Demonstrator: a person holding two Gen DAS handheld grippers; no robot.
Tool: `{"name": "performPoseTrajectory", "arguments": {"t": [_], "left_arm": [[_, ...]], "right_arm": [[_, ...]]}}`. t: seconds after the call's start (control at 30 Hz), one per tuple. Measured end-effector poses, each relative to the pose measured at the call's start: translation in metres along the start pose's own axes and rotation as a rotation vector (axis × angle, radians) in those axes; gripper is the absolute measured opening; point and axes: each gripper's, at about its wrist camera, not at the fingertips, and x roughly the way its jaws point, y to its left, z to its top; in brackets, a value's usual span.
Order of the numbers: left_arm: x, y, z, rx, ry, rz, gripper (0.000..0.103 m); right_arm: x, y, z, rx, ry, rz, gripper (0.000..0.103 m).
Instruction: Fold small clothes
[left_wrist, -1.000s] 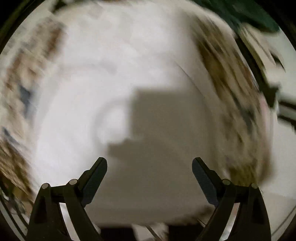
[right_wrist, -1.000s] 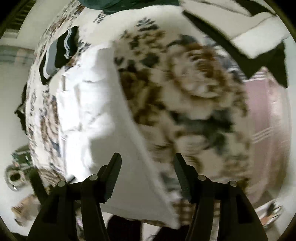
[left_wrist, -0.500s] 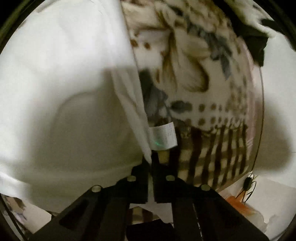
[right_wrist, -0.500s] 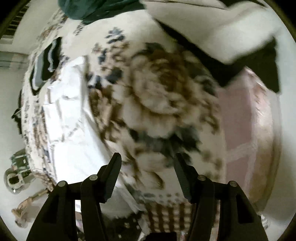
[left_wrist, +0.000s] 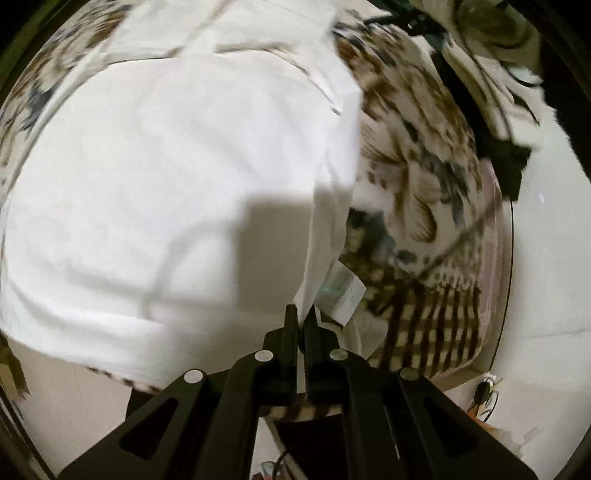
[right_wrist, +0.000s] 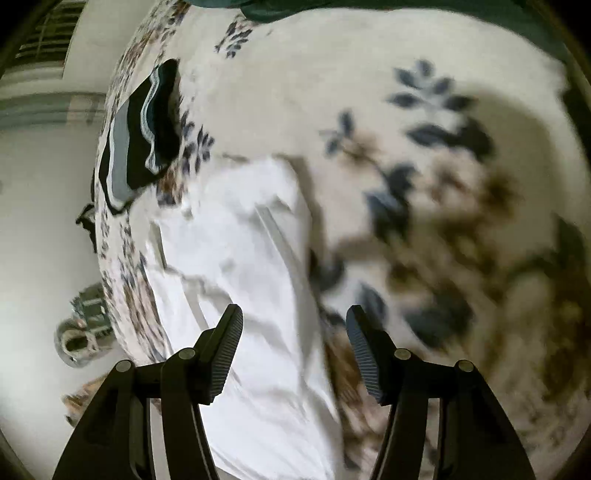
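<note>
The left gripper (left_wrist: 301, 314) points steeply down at the bed, its two black fingers pressed together on the right-hand edge of the white cotton garment (left_wrist: 166, 177). The pinched cloth rises in a narrow fold from between the fingertips, and a small white care label (left_wrist: 345, 291) hangs from that edge just to the right of the grip. The garment spreads out to the left and above the gripper, covering most of the left wrist view, and lies on the cream bedspread printed with brown and blue-grey flowers (left_wrist: 417, 177). The gripper's square shadow falls on the white cloth just above the fingers.

The right gripper (right_wrist: 293, 345) also tilts downward, less steeply, and hangs above the bed with its ribbed black fingers (right_wrist: 225, 350) set apart and nothing between them. Below it, the same white garment runs as a long creased strip toward the lower edge of the right wrist view; its right-hand edge passes under the gap between the fingers. A folded dark piece of clothing with grey and white bands (right_wrist: 144, 129) lies farther up the bed, apart from the white garment. The bedspread here is blurred.
</note>
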Motion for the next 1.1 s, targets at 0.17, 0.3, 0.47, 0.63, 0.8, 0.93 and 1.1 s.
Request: {"name": "performPoseTrajectory", "arguments": {"t": [0.17, 0.3, 0.47, 0.63, 0.8, 0.93, 1.1], "left_arm": [[-0.025, 0.026, 0.003, -0.059, -0.031, -0.001, 0.001], [-0.043, 0.038, 0.006, -0.078, -0.055, -0.016, 0.001], [-0.067, 0.061, 0.010, -0.093, -0.095, -0.026, 0.001], [-0.090, 0.099, 0.011, -0.134, -0.126, -0.026, 0.001], [-0.114, 0.146, 0.010, -0.182, -0.160, -0.015, 0.001], [-0.120, 0.192, 0.008, -0.245, -0.164, -0.015, 0.001], [-0.109, 0.252, 0.005, -0.303, -0.147, 0.024, 0.000]], "right_arm": [[0.030, 0.000, 0.036, 0.146, -0.019, 0.053, 0.059], [0.047, 0.011, 0.042, 0.157, -0.012, 0.010, 0.008], [0.033, 0.049, 0.037, 0.078, -0.070, -0.077, 0.006], [0.017, 0.109, 0.027, -0.004, -0.084, -0.139, 0.006], [0.032, 0.183, 0.015, -0.092, -0.075, -0.195, 0.005], [0.065, 0.242, 0.002, -0.140, -0.069, -0.237, 0.005], [0.119, 0.300, -0.008, -0.194, -0.059, -0.322, 0.005]]}}
